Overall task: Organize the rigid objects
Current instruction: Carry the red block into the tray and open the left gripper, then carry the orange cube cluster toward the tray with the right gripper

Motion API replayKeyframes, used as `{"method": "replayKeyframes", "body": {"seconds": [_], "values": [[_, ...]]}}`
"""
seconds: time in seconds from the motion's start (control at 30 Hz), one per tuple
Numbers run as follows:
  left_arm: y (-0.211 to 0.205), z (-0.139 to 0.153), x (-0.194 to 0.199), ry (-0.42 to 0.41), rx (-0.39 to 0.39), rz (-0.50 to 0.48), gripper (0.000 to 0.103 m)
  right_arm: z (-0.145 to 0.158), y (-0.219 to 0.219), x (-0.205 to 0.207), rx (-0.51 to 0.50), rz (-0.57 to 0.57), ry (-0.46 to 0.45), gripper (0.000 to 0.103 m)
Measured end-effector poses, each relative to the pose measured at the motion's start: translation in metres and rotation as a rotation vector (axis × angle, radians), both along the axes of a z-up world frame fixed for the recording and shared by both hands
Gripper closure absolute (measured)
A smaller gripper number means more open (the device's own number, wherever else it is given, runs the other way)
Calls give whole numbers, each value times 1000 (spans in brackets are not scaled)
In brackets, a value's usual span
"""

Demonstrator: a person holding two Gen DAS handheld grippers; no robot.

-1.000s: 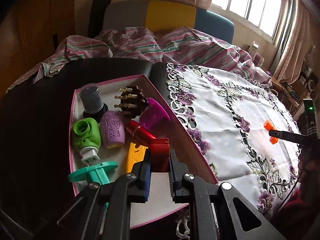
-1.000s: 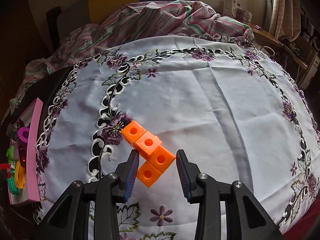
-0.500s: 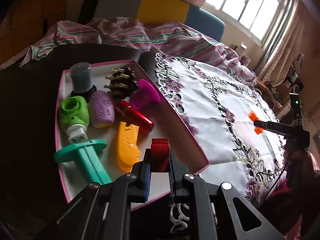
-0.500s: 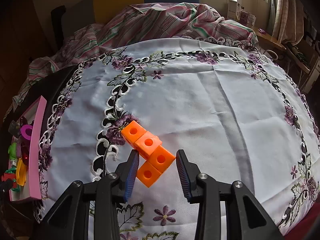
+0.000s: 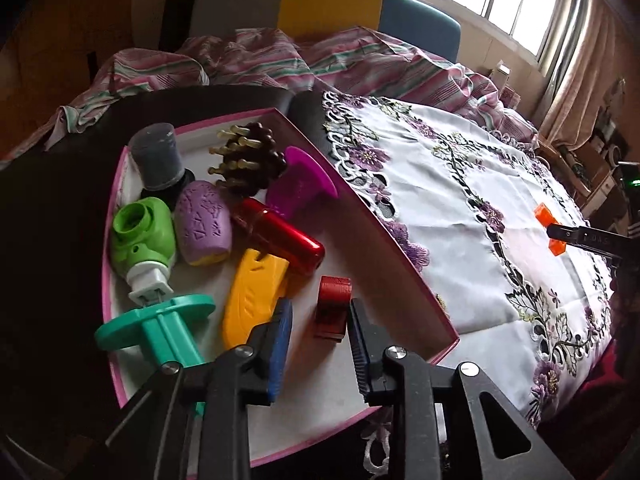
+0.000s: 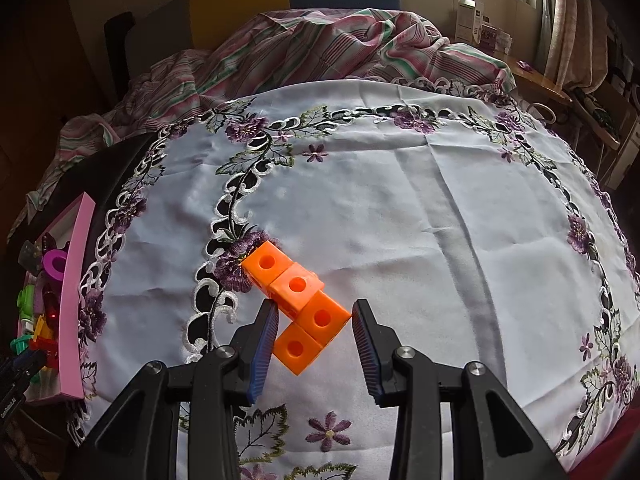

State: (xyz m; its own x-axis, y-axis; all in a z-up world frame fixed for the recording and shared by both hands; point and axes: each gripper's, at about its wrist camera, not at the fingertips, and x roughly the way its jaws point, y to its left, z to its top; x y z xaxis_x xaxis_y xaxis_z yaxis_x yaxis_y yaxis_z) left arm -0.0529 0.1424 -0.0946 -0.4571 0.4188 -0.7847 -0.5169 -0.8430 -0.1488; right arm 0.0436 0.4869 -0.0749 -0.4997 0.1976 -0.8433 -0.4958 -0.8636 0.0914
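Note:
In the left wrist view my left gripper (image 5: 320, 320) is open over the pink-rimmed tray (image 5: 400, 256). A small dark red clip (image 5: 333, 307) stands on the tray floor between the fingers, untouched. In the right wrist view my right gripper (image 6: 314, 334) is open around the near end of an orange block piece (image 6: 298, 300) made of joined cubes, lying on the white embroidered tablecloth (image 6: 400, 208). The fingers sit on either side of it, apart from it. The orange piece also shows far right in the left wrist view (image 5: 546, 216).
The tray holds a red cylinder (image 5: 280, 236), a yellow piece (image 5: 252, 304), a teal spool (image 5: 160, 324), a green plug (image 5: 142, 236), a purple oval (image 5: 204, 228), a magenta cone (image 5: 300, 184), a brown spiky massager (image 5: 248, 160) and a grey cap (image 5: 158, 158). A striped blanket (image 6: 320, 52) lies beyond the table.
My left gripper has opened and let go of the dark red clip, which now stands in the tray. My right gripper has stayed open around the orange piece.

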Motion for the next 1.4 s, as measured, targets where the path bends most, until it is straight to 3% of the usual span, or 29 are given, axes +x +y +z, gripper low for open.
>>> {"method": "replayKeyframes", "body": {"seconds": [0.1, 0.13, 0.23, 0.4, 0.47, 0.73, 0.93, 1.03, 1.17, 1.4], "values": [[-3, 3, 3, 18, -12, 10, 74, -1, 0, 0, 1, 1, -5, 65], [-4, 5, 5, 28, -19, 16, 69, -1, 0, 0, 3, 0, -6, 65], [-8, 15, 11, 81, -26, 43, 37, -1, 1, 0, 6, -6, -8, 65], [-15, 36, 18, 177, -41, 99, 16, 0, 2, 0, 6, -9, -9, 65], [-20, 42, 18, 188, -38, 133, 2, -1, 1, 0, 7, -8, -11, 65], [-38, 58, 20, 234, -41, 233, 0, 2, -1, 2, 17, -9, 2, 65], [-49, 59, 17, 191, -19, 269, 0, 2, -5, 0, 27, 7, -2, 65], [-49, 60, 23, 234, -56, 296, 0, 1, -7, 0, 24, 15, -4, 65], [-49, 63, 26, 275, -116, 326, 0, 4, -17, -2, 25, 65, 15, 65], [-61, 66, 24, 277, -112, 370, 0, 18, -54, -11, -9, 204, 59, 65]]}}
